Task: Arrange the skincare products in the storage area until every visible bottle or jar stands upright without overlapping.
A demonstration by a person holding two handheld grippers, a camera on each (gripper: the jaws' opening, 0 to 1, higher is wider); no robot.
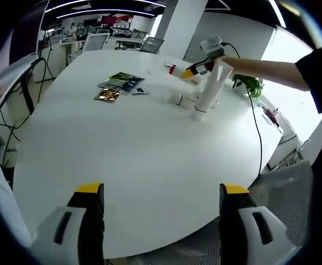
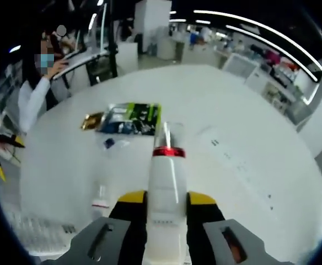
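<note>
In the left gripper view, the left gripper (image 1: 161, 207) is hovering with its yellow-tipped jaws spread wide apart and nothing lying between them; the round white table (image 1: 150, 160) is stretching out ahead of it; far beyond the jaws and off to their right, the right gripper (image 1: 205, 65) is reaching in on a person's arm (image 1: 271, 69) and clasping the upper end of a white tube (image 1: 210, 88); the tube's long axis is leaning, its lower end with the red band and clear cap touching the table, its upper end tilting up toward that gripper; just beside the tube's foot, some small white jars (image 1: 180, 99) are sitting on the table, too small to tell upright or tipped; farther left of them, flat sachets (image 1: 119, 85) are lying well apart from the tube

In the right gripper view, the right gripper (image 2: 166, 201) is gripping the white tube (image 2: 166, 182) between its yellow-tipped jaws, pressed on both sides; the tube's long axis is running straight ahead along the jaws, its red band and clear cap pointing away from the gripper toward the table (image 2: 249, 165); beyond the cap and slightly left, the sachets (image 2: 130, 118) are lying flat; near the left jaw, a small white bottle (image 2: 99, 201) is showing, blurred; far off to the left, a person (image 2: 37, 83) is standing by the table's edge
</note>
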